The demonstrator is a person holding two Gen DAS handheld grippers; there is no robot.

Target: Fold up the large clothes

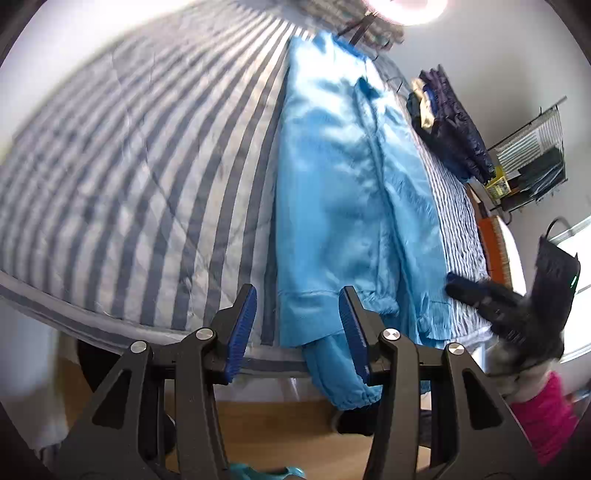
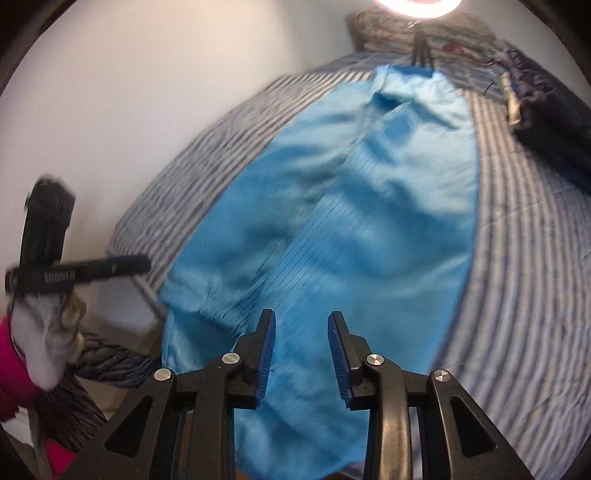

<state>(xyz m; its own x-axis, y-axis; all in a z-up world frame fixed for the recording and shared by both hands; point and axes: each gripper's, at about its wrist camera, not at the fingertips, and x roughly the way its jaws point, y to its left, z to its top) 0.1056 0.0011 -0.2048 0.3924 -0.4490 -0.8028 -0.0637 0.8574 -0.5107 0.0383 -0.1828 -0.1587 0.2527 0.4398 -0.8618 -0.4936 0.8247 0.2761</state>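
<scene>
Left claw (image 1: 297,326) jaws apart, blue pads clear of any cloth, nothing gripped; it hangs over the near edge of the bed (image 1: 122,177), at the bottom hem of the light blue garment (image 1: 332,192). Right claw (image 2: 302,354) also parted, nothing pinched between its pads, hovering above the garment's near end where the cloth spills over the bed edge. Garment lies lengthwise on the bed, folded into a long narrow strip running from the near edge toward the far end; an elastic-cuffed part (image 1: 343,387) droops off the near edge, below the mattress line. Bed cover is blue and white striped, quilted. On the bed, right of the garment toward the far side, a dark navy clothes pile (image 1: 454,129) with something pale tucked in it; well apart from the garment. Beyond the garment's far end, a patterned pillow (image 2: 417,26), blurry. Right of the bed, against the wall, a wire rack (image 1: 532,147) holding dark items. In the left wrist view the right claw shows at the bed's right edge, blurred, held by a grey-gloved hand (image 1: 517,369) with a pink sleeve (image 1: 546,410). In the right wrist view the left claw shows left of the bed, also blurred, gloved hand (image 2: 48,347) and pink sleeve below it. Wood floor (image 1: 273,424) under the bed edge.
</scene>
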